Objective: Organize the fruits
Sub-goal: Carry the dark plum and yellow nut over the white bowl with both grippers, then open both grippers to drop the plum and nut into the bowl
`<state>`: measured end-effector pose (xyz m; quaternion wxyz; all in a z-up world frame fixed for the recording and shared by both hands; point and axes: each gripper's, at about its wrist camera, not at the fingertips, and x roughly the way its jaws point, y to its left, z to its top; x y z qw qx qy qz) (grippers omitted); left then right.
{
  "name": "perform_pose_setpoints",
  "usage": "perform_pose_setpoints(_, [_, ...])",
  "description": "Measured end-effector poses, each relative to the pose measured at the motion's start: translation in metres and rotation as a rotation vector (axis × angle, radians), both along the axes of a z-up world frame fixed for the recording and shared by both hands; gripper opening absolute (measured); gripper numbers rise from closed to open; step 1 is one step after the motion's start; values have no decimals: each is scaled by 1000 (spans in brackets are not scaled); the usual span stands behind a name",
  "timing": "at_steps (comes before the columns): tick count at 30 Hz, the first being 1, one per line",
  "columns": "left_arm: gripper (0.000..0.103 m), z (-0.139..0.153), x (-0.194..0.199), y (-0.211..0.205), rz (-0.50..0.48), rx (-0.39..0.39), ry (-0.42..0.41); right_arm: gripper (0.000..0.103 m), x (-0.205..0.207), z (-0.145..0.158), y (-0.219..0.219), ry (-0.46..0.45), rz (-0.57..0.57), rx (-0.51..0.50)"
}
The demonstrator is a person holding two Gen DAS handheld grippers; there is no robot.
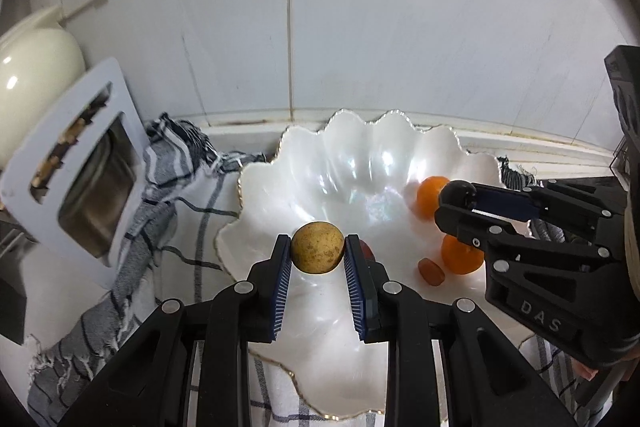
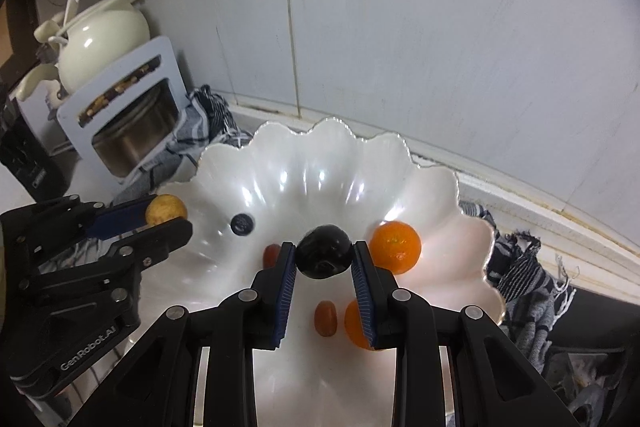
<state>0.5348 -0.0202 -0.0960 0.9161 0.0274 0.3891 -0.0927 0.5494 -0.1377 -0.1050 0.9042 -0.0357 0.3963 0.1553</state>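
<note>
A white scalloped bowl (image 1: pixel 320 155) (image 2: pixel 304 163) sits on a striped cloth by the wall. My left gripper (image 1: pixel 317 251) (image 2: pixel 172 213) is shut on a small tan round fruit (image 1: pixel 317 252) (image 2: pixel 165 209), held over the bowl's left part. My right gripper (image 2: pixel 323 255) (image 1: pixel 460 201) is shut on a dark, nearly black round fruit (image 2: pixel 323 255) (image 1: pixel 458 194) above the bowl's middle. In the bowl lie two oranges (image 2: pixel 395 247) (image 1: pixel 428 197) (image 2: pixel 354 325) (image 1: pixel 462 254), two small reddish-brown fruits (image 2: pixel 325 318) (image 1: pixel 431 271) (image 2: pixel 272 254) and a small dark berry (image 2: pixel 242 223).
A striped grey cloth (image 1: pixel 172 187) (image 2: pixel 524 279) lies under and around the bowl. At the left stand a white box with a steel container (image 1: pixel 84 179) (image 2: pixel 128 119) and a cream teapot (image 1: pixel 32 79) (image 2: pixel 102 39). The tiled wall (image 1: pixel 400 27) rises close behind.
</note>
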Motion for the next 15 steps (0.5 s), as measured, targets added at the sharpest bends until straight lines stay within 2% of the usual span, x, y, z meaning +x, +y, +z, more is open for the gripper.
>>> perform_pose_setpoints(4, [27, -8, 13, 1, 3, -19, 52, 30, 7, -7, 1, 40, -3, 0])
perform_pose_setpoints(9, [28, -14, 19, -2, -5, 7, 78, 30, 10, -12, 0, 63, -8, -3])
perform_pose_setpoints(12, [40, -14, 19, -1, 12, 14, 75, 32, 10, -13, -2, 70, -20, -9])
perform_pose_setpoints(15, [43, -11, 16, 0, 21, 25, 66, 36, 10, -11, -4, 69, -27, -17])
